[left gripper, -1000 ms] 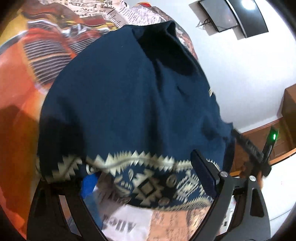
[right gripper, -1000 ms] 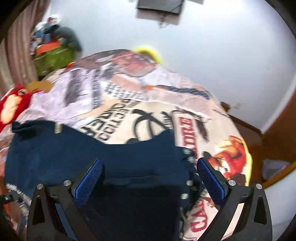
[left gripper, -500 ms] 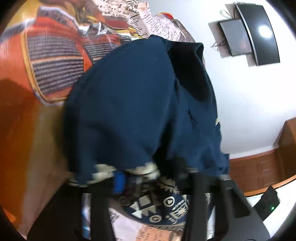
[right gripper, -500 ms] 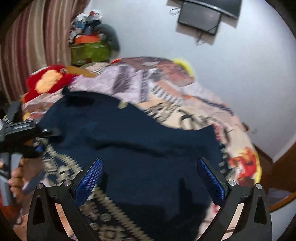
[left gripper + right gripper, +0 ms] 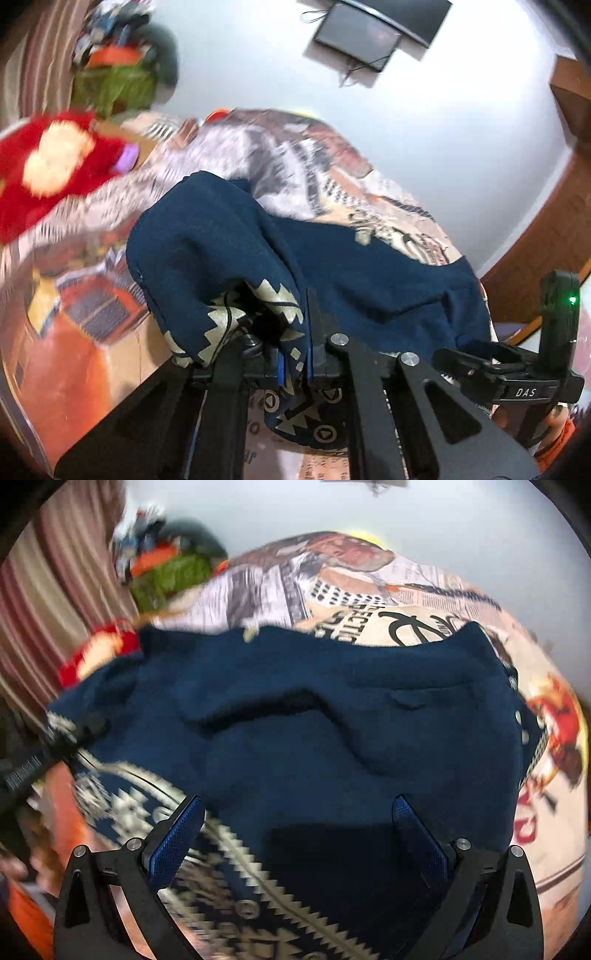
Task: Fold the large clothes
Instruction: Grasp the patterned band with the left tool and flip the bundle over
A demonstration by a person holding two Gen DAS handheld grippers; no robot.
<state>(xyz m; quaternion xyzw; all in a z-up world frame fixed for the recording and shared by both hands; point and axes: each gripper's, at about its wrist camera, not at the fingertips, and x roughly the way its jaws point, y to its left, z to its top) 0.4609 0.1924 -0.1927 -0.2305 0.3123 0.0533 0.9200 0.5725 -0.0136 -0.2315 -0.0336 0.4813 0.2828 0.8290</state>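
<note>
A large navy garment with a cream geometric border lies across a bed with a printed cover. In the left wrist view my left gripper is shut on the patterned hem, and the navy cloth rises in a fold in front of it. My right gripper hangs open just above the near hem, fingers wide apart, nothing pinched. The right gripper's black body also shows at the right of the left wrist view.
A red plush toy lies at the bed's left side. A green and orange pile sits beyond the bed near a striped curtain. A screen hangs on the white wall. Wooden trim runs along the right.
My left gripper went from wide open to shut on the patterned hem and lifted it, bunching the navy cloth. The right gripper moved down toward the near hem and stayed open.
</note>
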